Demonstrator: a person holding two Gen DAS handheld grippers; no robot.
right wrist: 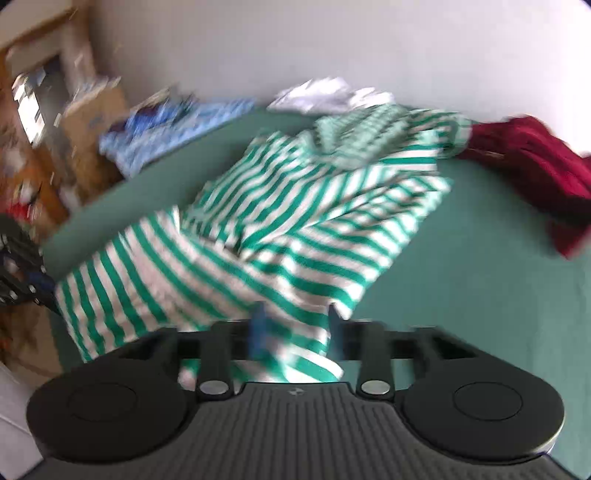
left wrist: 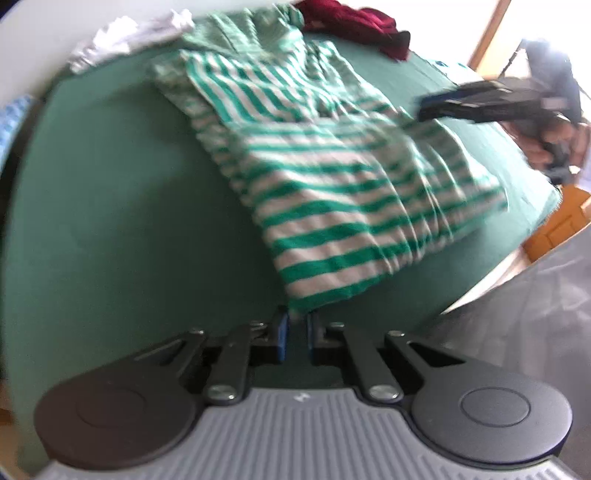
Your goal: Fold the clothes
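A green-and-white striped shirt [left wrist: 325, 173] lies spread and partly folded on the green table cover [left wrist: 110, 221]. My left gripper [left wrist: 297, 325] sits at the shirt's near hem corner, its jaws a narrow gap apart with the hem edge just at the tips; no firm grip shows. My right gripper [right wrist: 295, 325] is open, its blue-padded fingers [right wrist: 260, 325] straddling the shirt's [right wrist: 280, 229] near edge, with cloth lying between them. The right gripper also shows in the left wrist view [left wrist: 480, 99] over the shirt's far side. Both views are blurred by motion.
A dark red garment [left wrist: 354, 26] and a white one [left wrist: 133, 33] lie at the table's far edge. Light blue cloth [right wrist: 173, 125] sits at the far left. The table's right edge [left wrist: 517, 251] drops to the floor. Cardboard boxes [right wrist: 92, 122] stand beyond the table.
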